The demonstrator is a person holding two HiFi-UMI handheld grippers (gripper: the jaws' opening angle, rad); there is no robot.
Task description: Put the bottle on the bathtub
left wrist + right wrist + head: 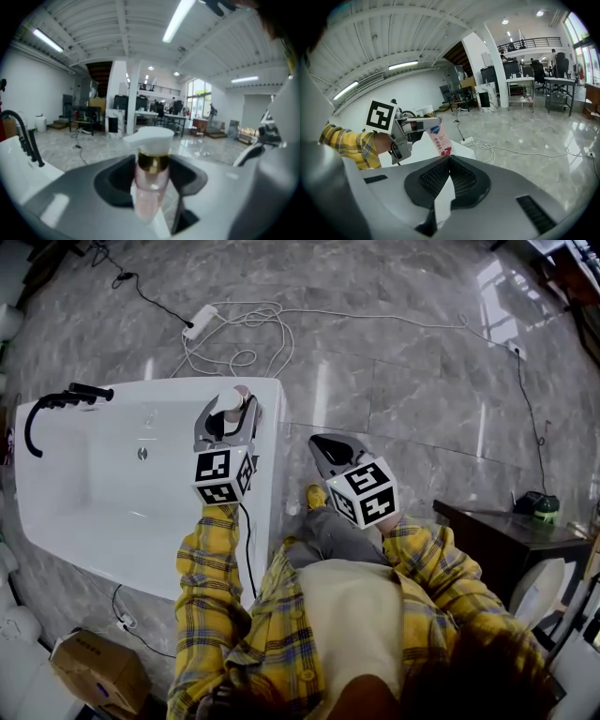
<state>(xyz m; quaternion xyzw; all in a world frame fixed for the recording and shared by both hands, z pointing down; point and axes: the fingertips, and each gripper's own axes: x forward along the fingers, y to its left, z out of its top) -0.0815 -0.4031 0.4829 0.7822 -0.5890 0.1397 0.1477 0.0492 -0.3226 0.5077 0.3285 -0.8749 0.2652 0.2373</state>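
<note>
A pale pink bottle (232, 400) with a white pump cap and a gold collar hangs over the right rim of the white bathtub (141, 388). My left gripper (228, 415) is shut on its body. In the left gripper view the bottle (151, 180) stands upright between the jaws. The right gripper view shows it (439, 138) from the side, red label facing me, held above the tub's corner. My right gripper (319, 442) hovers to the right of the tub over the floor, jaws shut and empty (450, 158).
A black faucet (56, 402) rises at the tub's far left end. On the grey marble floor beyond lie a white power strip (201, 321) and looped cables. A cardboard box (98, 671) sits lower left. A dark bench (502, 532) stands at the right.
</note>
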